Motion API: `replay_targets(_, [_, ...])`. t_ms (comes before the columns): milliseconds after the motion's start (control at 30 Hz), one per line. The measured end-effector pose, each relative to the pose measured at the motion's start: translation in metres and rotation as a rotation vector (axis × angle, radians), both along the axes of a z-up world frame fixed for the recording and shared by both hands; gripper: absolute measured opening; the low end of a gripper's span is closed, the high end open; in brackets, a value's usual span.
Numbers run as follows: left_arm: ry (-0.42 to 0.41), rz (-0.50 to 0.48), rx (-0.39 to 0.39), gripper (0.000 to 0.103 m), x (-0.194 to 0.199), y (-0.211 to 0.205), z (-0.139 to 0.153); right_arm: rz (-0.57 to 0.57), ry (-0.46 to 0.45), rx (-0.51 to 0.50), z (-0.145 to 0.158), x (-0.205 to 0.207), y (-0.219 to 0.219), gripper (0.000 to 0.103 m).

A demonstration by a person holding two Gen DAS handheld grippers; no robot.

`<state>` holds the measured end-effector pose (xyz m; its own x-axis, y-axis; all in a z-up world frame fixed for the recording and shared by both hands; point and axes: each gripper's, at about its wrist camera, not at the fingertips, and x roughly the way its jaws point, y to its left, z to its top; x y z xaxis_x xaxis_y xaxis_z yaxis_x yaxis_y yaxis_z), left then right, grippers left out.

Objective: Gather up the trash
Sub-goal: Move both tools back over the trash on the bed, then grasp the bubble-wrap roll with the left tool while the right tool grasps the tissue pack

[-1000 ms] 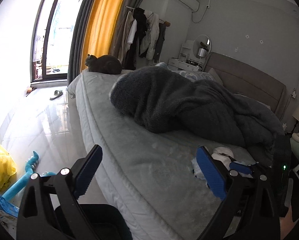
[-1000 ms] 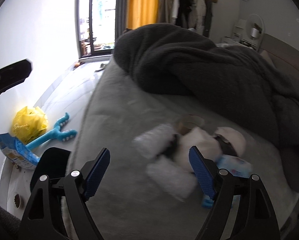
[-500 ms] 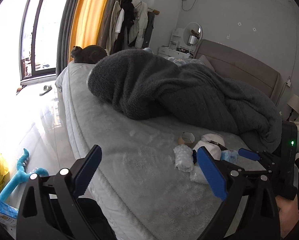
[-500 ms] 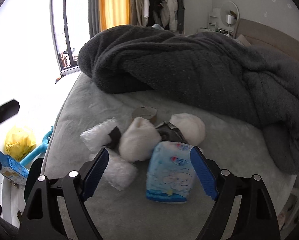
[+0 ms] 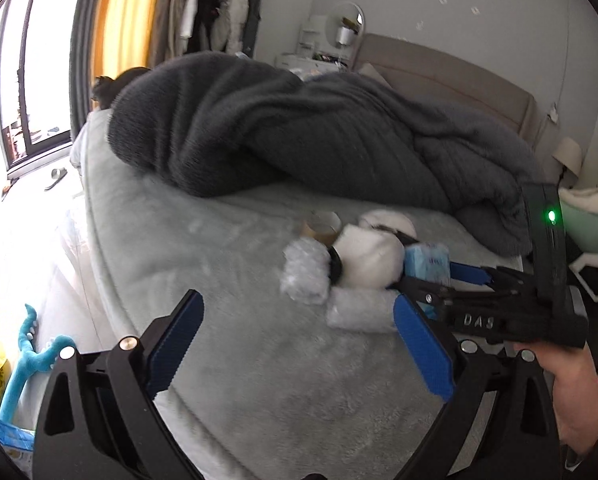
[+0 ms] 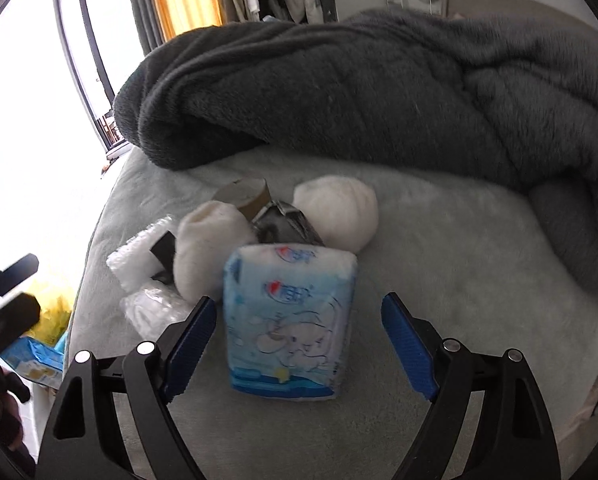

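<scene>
Right gripper [image 6: 299, 344] jaws wide, lately opening, straddling a blue tissue pack [image 6: 291, 320] without touching; its red-and-blue logo was unreadable. Pack lay on grey bed [image 6: 439, 260]. "DAS" lettering showed on right gripper's body. Left gripper [image 5: 299, 344] wide, empty.

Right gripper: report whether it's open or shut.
Open. The right gripper has its blue pads spread either side of the tissue pack, touching nothing.

The right gripper [image 5: 455, 286] bears the raised letters "DAS"; print on the blue tissue pack [image 6: 289, 320] is unreadable.
</scene>
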<state>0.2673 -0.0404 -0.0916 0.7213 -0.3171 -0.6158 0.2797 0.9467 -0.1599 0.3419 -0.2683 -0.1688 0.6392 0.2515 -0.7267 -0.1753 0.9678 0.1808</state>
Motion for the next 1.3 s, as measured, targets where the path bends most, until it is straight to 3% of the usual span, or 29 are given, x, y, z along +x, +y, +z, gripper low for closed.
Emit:
replay_targets(67, [0.018, -0.017, 0.006, 0.097, 0.002, -0.007, -0.006, 0.002, 0.012, 0.014, -0.004, 0.0, -0.003, 0.085])
replay_targets(133, [0.036, -0.034, 0.013, 0.097, 0.003, -0.014, -0.011, 0.022, 0.022, 0.025, -0.006, 0.001, -0.004, 0.072])
replay_targets(233, [0.054, -0.055, 0.03, 0.097, 0.006, -0.024, -0.018, 0.046, 0.017, 0.024, -0.005, -0.001, -0.004, 0.065])
replay_targets(833, [0.1, -0.09, 0.042, 0.096, 0.019, -0.056, -0.039, 0.039, -0.009, 0.093, 0.008, -0.009, -0.035, 0.064])
replay_targets(1167, [0.119, -0.1, 0.042, 0.084, 0.033, -0.064, -0.045, 0.037, -0.02, 0.116, 0.007, -0.016, -0.054, 0.064])
replay_targets(1300, [0.138, -0.097, 0.023, 0.08, 0.038, -0.066, -0.049, 0.063, -0.007, 0.162, 0.005, -0.018, -0.057, 0.056])
